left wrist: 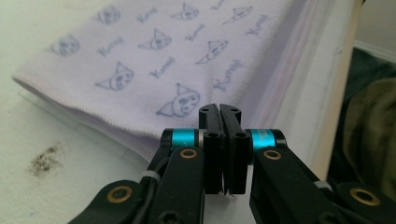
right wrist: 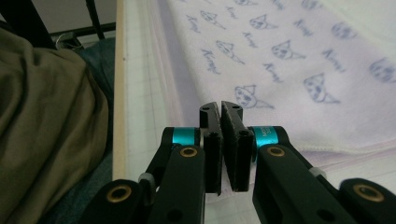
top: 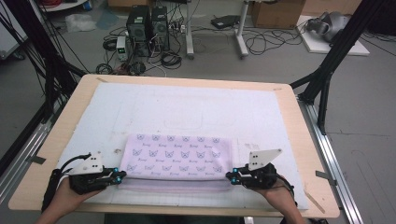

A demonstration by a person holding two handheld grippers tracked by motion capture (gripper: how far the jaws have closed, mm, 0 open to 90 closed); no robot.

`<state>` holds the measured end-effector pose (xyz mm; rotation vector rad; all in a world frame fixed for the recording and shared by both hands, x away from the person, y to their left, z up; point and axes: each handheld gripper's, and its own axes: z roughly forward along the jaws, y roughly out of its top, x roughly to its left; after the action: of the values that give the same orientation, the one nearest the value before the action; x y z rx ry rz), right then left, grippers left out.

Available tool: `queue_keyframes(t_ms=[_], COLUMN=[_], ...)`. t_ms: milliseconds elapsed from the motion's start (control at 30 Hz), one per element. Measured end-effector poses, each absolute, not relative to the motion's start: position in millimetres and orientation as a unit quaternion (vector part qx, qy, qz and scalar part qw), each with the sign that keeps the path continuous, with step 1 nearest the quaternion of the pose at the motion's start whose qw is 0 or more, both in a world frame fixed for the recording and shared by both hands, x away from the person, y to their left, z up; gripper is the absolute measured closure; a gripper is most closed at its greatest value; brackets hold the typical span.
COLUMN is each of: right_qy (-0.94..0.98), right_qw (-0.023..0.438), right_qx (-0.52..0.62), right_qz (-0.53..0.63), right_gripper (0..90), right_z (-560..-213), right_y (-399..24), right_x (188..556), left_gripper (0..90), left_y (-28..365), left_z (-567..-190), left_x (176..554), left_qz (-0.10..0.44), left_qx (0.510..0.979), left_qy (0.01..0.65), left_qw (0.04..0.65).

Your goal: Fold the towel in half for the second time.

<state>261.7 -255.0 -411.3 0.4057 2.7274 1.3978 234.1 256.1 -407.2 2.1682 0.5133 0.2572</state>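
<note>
We see one folded towel [top: 176, 156] lying flat on the white mat [top: 187, 107] that covers the wooden table [top: 70, 116], near the table's front edge. Its long axis runs left to right across the table, and its short sides face our two grippers. The cloth is pale lilac with a soft, fine-looped weave, printed all over with small blue cat faces and script words. A plain striped hem band runs along the near long edge, and under it a lower layer sticks out slightly toward us.

The left gripper [top: 120, 176] sits just beside the towel's near left corner, and the right gripper [top: 229, 176] just beside the near right corner, both low over the mat. In the left gripper view the two black fingers [left wrist: 212, 135] are clenched together with nothing between them, their tips in front of the towel's edge. In the right gripper view the fingers [right wrist: 233, 140] are likewise clenched and empty, with the hem just ahead. Each gripper carries one grey three-cornered plate and two blue rings. The mat is scuffed, with one dark smudge [left wrist: 44, 161] near the left gripper.
</note>
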Motion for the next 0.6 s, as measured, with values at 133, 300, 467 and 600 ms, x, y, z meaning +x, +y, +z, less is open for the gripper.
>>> queue_keyframes(t_ms=[133, 300, 467, 600], right_qy=[0.88, 0.893, 0.877, 0.868], right_qw=[0.026, -0.009, -0.017, 0.009], right_qx=[0.126, 0.134, 0.139, 0.144], right_qz=[0.456, 0.43, 0.459, 0.476], right_gripper=[87.0, 82.7, 72.4, 67.8], right_z=[-403.3, -430.6, -427.7, -410.0], right_y=[-258.5, -256.4, -259.0, -260.8], right_x=[252.9, 248.6, 252.5, 264.6], left_gripper=[87.6, 83.1, 72.1, 67.8], left_y=[255.3, 250.5, 256.1, 259.8], left_z=[-407.2, -435.1, -425.8, -413.1], left_x=[223.1, 223.3, 227.9, 237.1], left_qz=[0.099, 0.07, 0.073, 0.092], left_qx=[0.875, 0.89, 0.882, 0.871], left_qy=[0.199, 0.206, 0.211, 0.22], left_qw=[0.43, 0.402, 0.415, 0.431])
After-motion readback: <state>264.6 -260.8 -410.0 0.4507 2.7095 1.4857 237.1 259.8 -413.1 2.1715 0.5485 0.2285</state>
